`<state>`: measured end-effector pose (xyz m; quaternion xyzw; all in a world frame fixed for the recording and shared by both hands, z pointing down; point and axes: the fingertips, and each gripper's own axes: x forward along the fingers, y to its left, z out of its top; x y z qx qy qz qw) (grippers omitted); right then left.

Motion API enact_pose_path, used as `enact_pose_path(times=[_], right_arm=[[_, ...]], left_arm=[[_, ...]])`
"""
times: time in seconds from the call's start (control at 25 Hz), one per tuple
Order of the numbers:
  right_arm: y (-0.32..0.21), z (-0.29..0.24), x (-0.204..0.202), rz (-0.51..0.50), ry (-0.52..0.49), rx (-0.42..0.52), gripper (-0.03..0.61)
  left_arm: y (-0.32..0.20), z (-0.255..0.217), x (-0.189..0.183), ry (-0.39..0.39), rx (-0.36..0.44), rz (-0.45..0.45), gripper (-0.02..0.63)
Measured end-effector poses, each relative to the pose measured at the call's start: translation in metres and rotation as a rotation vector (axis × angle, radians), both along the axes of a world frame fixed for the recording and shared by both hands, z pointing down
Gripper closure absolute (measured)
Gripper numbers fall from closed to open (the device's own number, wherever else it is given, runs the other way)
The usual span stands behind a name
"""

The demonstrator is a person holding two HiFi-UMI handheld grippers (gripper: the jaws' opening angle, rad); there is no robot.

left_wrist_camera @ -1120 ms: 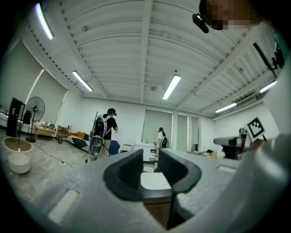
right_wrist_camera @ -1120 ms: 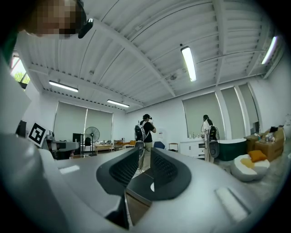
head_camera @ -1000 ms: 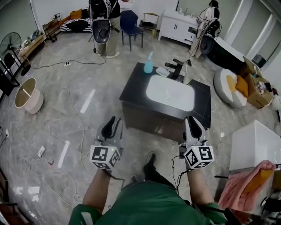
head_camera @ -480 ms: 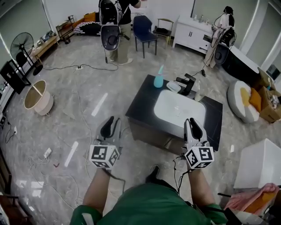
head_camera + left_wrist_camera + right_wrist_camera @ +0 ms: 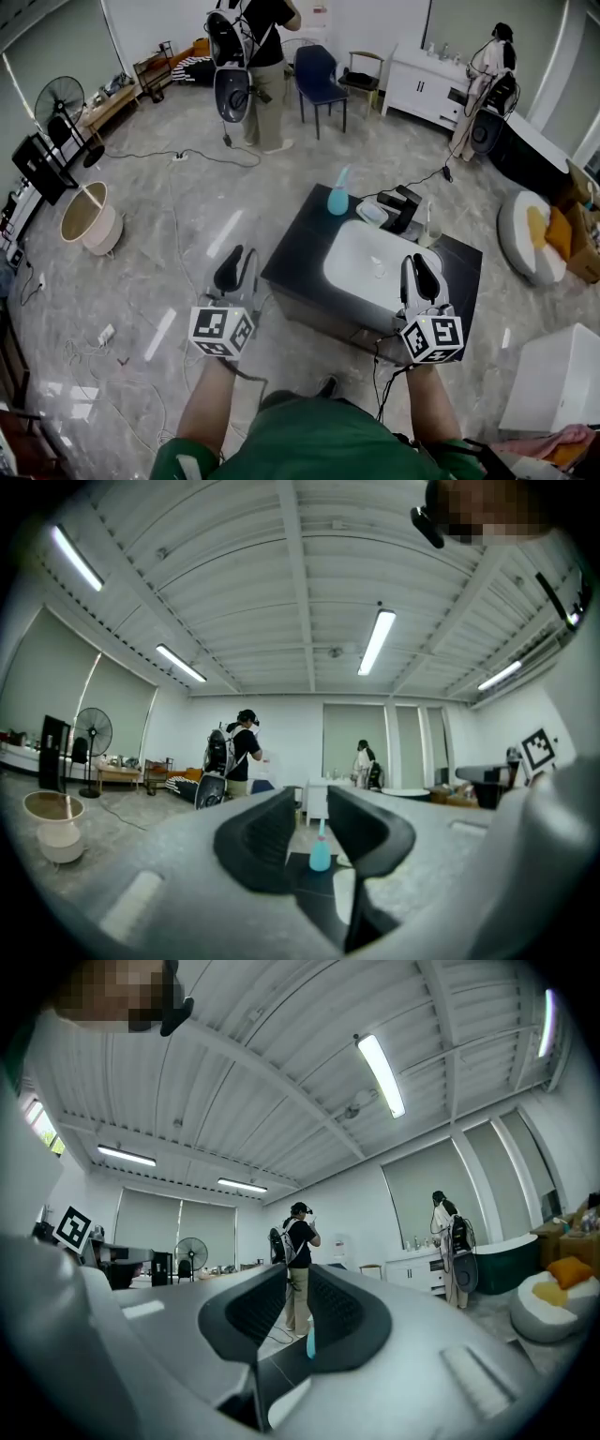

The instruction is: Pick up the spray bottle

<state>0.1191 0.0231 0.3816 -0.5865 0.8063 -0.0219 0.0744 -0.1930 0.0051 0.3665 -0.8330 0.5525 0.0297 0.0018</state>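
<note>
In the right gripper view the spray bottle (image 5: 309,1344) sits mostly hidden behind a jaw (only a blue sliver shows). Near right, the white box (image 5: 558,389) is cut off by the picture's edge.

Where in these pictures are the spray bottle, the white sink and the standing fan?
spray bottle (image 5: 337,200), head view, on its blue body.
white sink (image 5: 361,267), head view, on the bare basin floor.
standing fan (image 5: 58,99), head view, on its round cage.
</note>
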Motion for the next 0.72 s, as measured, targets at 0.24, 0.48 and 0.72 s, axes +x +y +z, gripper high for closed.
enact_pose_path(times=[0.24, 0.48, 0.72], right_arm=[[-0.027, 0.015, 0.02, 0.007, -0.008, -0.024, 0.514], [-0.067, 0.024, 0.028, 0.045, 0.006, -0.034, 0.514], [-0.125, 0.022, 0.023, 0.118, 0.017, -0.06, 0.514]], left_arm=[[-0.033, 0.013, 0.024, -0.004, -0.021, 0.016, 0.506], [-0.09, 0.023, 0.027, 0.008, -0.022, 0.043, 0.506], [-0.172, 0.023, 0.029, 0.037, -0.033, 0.116, 0.506]])
